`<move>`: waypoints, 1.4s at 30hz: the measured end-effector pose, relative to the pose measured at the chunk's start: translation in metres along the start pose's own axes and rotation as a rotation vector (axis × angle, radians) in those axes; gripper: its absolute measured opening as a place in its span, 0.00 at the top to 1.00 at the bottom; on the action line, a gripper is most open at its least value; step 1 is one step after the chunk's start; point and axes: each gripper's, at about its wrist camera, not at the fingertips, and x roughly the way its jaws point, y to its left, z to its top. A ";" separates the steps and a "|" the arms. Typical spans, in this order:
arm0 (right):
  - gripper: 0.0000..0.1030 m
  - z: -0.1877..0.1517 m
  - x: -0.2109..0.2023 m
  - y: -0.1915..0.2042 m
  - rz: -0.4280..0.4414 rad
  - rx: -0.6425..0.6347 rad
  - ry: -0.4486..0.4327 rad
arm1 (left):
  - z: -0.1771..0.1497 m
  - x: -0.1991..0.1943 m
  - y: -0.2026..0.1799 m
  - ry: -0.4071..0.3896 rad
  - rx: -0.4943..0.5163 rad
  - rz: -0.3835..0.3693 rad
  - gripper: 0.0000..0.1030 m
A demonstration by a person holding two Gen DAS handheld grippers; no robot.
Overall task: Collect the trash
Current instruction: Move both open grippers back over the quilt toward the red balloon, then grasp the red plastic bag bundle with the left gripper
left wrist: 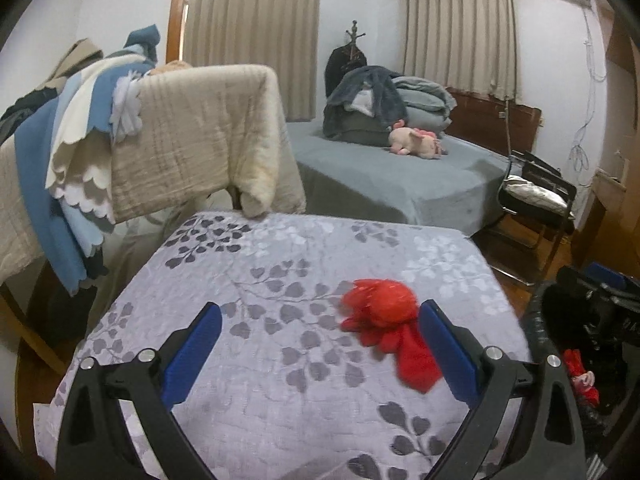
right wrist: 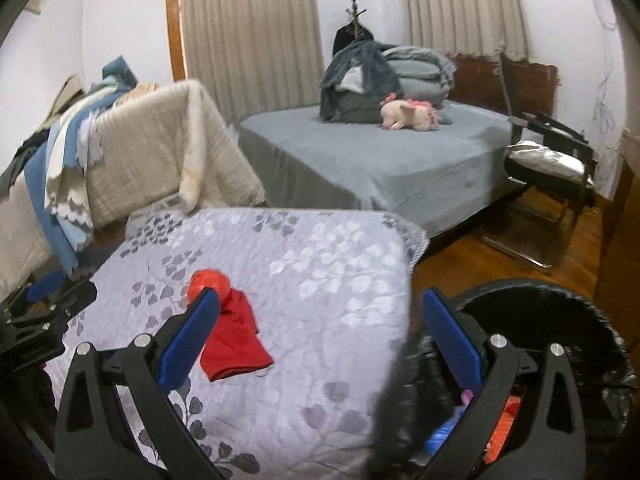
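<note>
Nearing the end, we are holding both grippers' fingers wide and empty: several scraps are sitting in the bin (right wrist: 560,320), the red wrapper (left wrist: 384,328) remaining on the quilt (left wrist: 280,280).

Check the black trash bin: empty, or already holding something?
Already holding something. The right wrist view looks into the black trash bin beside the table; blue and orange scraps lie inside. How full, cannot tell.

Bedrm: grey bed (left wrist: 380,176), beige curtains (left wrist: 256,20), wood floor (right wrist: 480,256).
</note>
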 end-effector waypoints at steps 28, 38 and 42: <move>0.25 -0.018 0.109 0.001 -0.051 -0.005 0.186 | -0.007 0.079 -0.008 0.099 -0.023 -0.051 0.17; 0.25 -0.011 0.110 -0.014 -0.068 0.024 0.175 | 0.003 0.109 -0.037 0.114 -0.003 -0.094 0.17; 0.25 -0.011 0.108 -0.017 -0.074 0.032 0.171 | 0.001 0.125 -0.042 0.149 -0.007 -0.109 0.24</move>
